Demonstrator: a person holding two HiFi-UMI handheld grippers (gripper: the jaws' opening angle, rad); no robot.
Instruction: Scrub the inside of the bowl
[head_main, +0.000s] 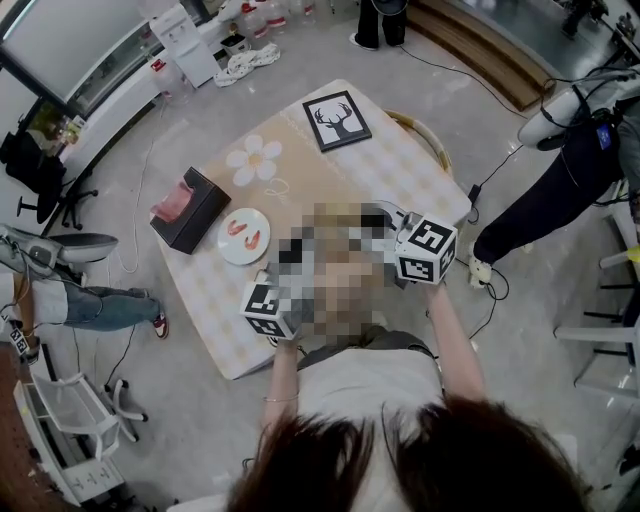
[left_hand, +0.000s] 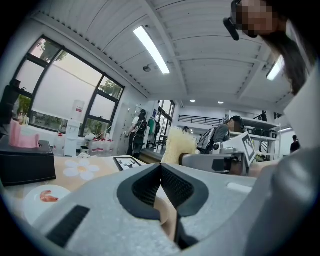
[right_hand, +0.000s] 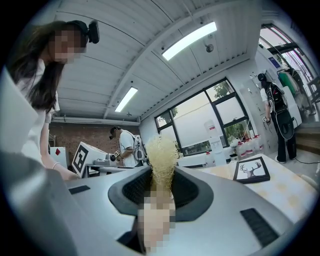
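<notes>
Jaws of our left gripper (left_hand: 160, 175) pinch, seemingly, the bowl (left_hand: 163, 216) by its rim; our right gripper (right_hand: 161, 187) clamps the brush (right_hand: 161, 152), just rightward.

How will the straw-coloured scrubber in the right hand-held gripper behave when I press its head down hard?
The scrubber head looks like loose, fine fibres, so it will probably squash and splay rather than push stiffly. It seems airy, so likely light. Clamped at its base by the right hand-held gripper, it may bend sideways.
</notes>
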